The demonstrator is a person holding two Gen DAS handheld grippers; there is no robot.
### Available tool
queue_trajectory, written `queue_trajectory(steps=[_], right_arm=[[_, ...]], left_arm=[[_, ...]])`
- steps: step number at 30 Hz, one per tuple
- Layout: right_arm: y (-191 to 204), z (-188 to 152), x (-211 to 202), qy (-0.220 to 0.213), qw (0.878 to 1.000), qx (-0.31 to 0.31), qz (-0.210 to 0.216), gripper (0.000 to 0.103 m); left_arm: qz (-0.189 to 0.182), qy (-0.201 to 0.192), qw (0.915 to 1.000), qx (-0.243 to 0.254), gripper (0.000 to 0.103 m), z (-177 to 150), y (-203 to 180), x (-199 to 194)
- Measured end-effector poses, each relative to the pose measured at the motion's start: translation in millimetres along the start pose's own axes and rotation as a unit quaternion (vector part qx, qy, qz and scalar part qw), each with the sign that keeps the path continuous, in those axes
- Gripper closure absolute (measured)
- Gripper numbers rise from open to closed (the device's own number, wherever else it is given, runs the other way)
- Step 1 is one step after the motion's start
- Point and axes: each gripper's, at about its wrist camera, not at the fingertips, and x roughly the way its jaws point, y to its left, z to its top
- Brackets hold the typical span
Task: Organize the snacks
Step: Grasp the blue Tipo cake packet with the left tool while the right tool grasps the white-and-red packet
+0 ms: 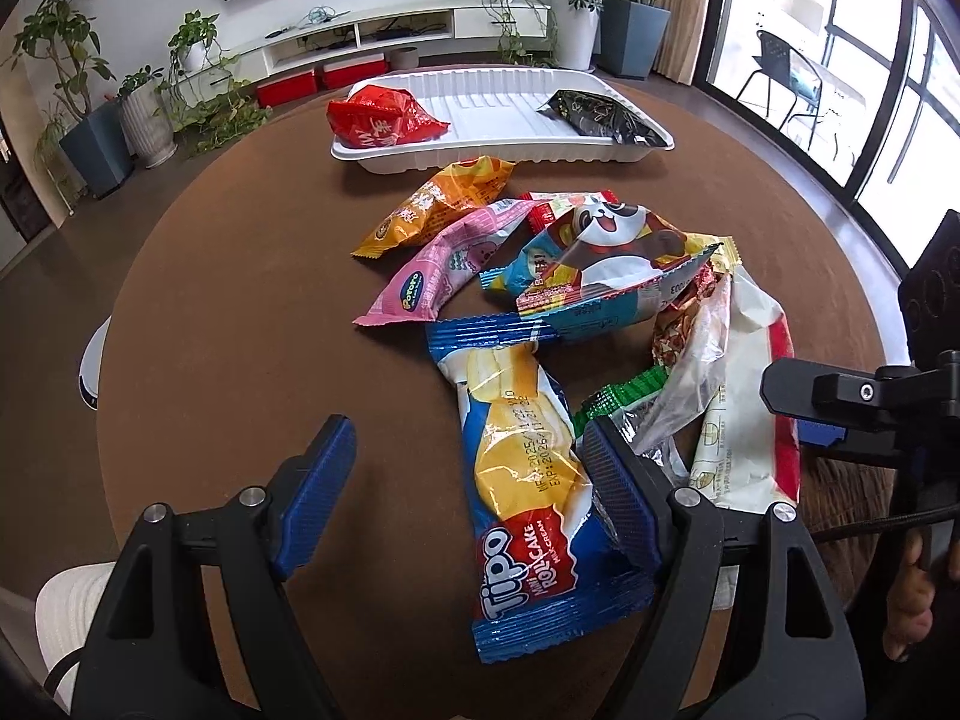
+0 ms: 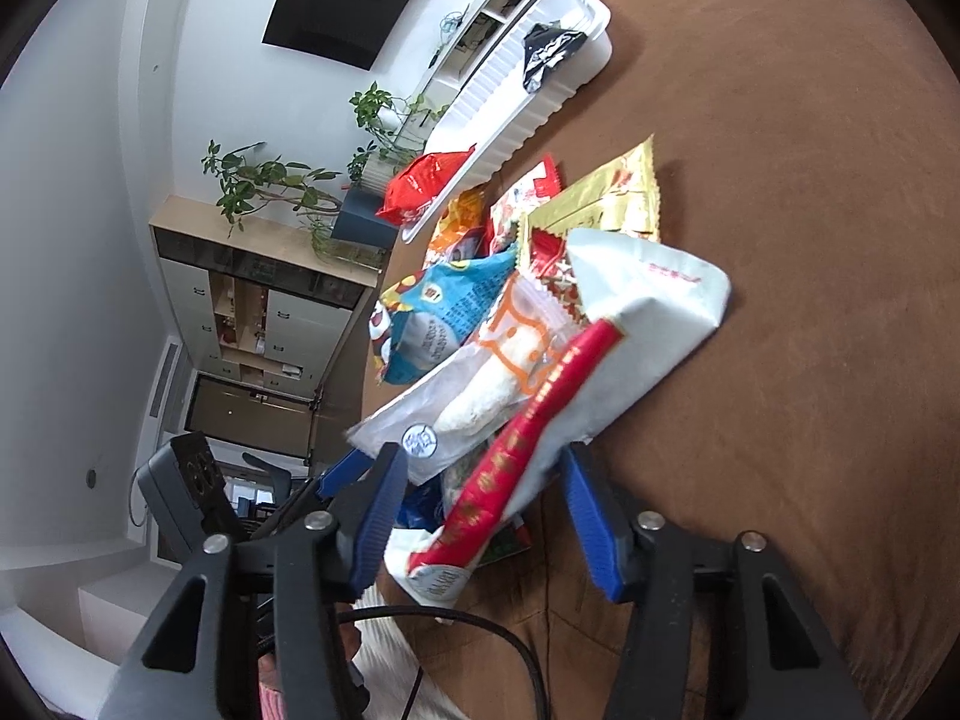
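A pile of snack packets lies on the round brown table [image 1: 240,300]. My left gripper [image 1: 471,474] is open; the blue Tipo roll cake packet [image 1: 528,480] lies between its fingers, nearer the right one. My right gripper [image 2: 480,510] is open around the end of a white and red packet [image 2: 600,360], with a clear packet [image 2: 480,384] beside it. The right gripper also shows at the right edge of the left wrist view [image 1: 840,396]. Behind stands a white tray [image 1: 480,96] holding a red packet [image 1: 384,117] and a black packet [image 1: 606,117].
Orange [image 1: 438,204], pink [image 1: 450,264] and panda-printed blue [image 1: 600,258] packets lie between the pile and the tray. A gold packet [image 2: 606,198] lies at the pile's far side. Potted plants and a TV cabinet stand beyond the table.
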Motion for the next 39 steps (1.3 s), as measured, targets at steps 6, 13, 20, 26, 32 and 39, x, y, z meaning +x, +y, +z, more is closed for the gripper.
queue_trajectory(steps=[6, 13, 20, 26, 32, 39], right_arm=[[-7, 4, 2, -0.001, 1.000, 0.007, -0.008, 0.062], [-2, 7, 5, 0.003, 0.999, -0.013, -0.048, 0.062], [20, 9, 2, 0.005, 0.982, -0.122, -0.146, 0.061], [34, 4, 1, 0.013, 0.953, -0.211, -0.217, 0.054], [52, -12, 23, 0.030, 0.922, -0.285, -0.260, 0.045], [57, -15, 30, 0.037, 0.904, -0.323, -0.277, 0.048]], left_arm=[[0.001, 0.003, 1.0000, 0.002, 0.026, 3, 1, 8], [0.004, 0.010, 0.9999, 0.004, 0.026, 3, 2, 14], [0.014, 0.011, 0.9998, 0.013, 0.026, 3, 0, 20], [0.014, 0.010, 0.9998, 0.011, 0.026, 2, 1, 23], [0.014, 0.010, 0.9998, 0.012, 0.026, 2, 1, 24], [0.021, 0.006, 0.9997, 0.011, 0.026, 2, 2, 27]])
